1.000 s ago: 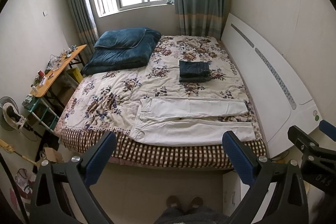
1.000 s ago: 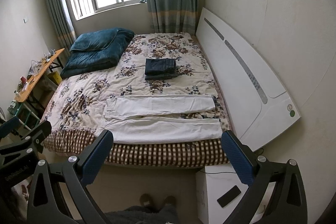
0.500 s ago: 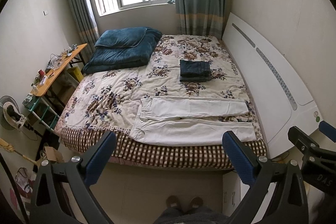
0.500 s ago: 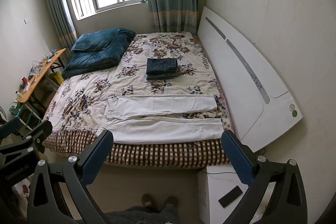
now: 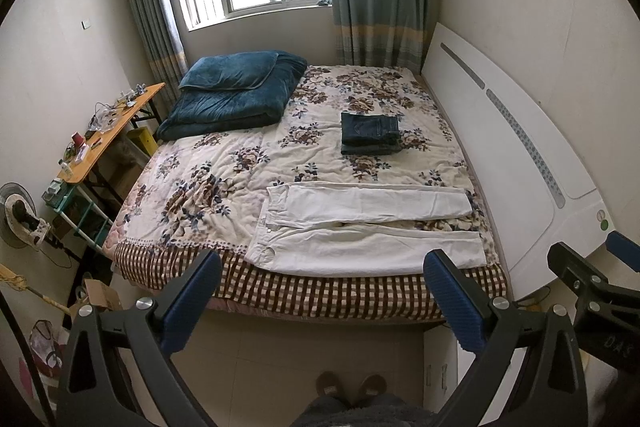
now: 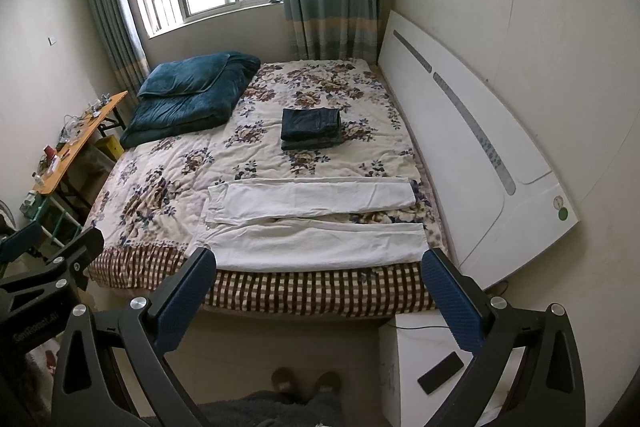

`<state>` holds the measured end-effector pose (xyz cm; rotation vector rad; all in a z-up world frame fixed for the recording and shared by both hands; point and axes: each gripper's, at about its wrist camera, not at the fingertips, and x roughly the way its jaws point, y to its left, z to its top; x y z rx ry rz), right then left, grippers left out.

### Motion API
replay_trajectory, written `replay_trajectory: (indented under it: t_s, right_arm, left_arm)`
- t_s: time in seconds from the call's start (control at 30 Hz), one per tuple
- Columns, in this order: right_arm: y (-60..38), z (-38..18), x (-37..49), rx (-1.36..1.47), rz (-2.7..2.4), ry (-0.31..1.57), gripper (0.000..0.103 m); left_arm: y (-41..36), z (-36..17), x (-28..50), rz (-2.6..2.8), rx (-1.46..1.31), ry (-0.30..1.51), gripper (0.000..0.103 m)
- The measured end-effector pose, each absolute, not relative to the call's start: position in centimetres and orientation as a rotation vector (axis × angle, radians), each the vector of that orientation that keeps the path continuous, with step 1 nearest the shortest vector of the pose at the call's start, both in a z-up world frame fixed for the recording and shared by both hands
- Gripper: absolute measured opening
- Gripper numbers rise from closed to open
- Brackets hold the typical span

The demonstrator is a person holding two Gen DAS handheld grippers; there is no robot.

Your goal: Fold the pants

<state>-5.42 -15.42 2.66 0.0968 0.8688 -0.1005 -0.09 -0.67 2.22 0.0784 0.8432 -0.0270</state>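
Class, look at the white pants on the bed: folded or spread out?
Spread out. The white pants lie flat at full length, both legs apart, side by side, near the bed's front edge.

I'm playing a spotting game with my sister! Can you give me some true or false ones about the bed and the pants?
1. The white pants lie flat along the bed's near edge. True.
2. The left gripper is shut on the pants. False: it is open and holds nothing.
3. Folded dark jeans sit on the floral quilt. True.
4. The blue blanket covers the white pants. False: it lies folded at the far corner, near the window.
5. The right gripper is open. True.
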Motion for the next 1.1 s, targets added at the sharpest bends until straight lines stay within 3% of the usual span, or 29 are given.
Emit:
replay_trajectory:
  t_s: [0.73,1.1]
  right_arm:
    - [-15.3,2.8,-5.8,0.102,-0.093,0.870,0.103]
    - [-15.3,-0.6,-4.2,0.125,-0.065,0.879,0.103]
  left_arm:
    - [-1.7,1.8,0.2,-0.025,0.071,0.845,0.102]
    - [-1.5,-0.5,2.5,0.047,0.071,0.814,0.103]
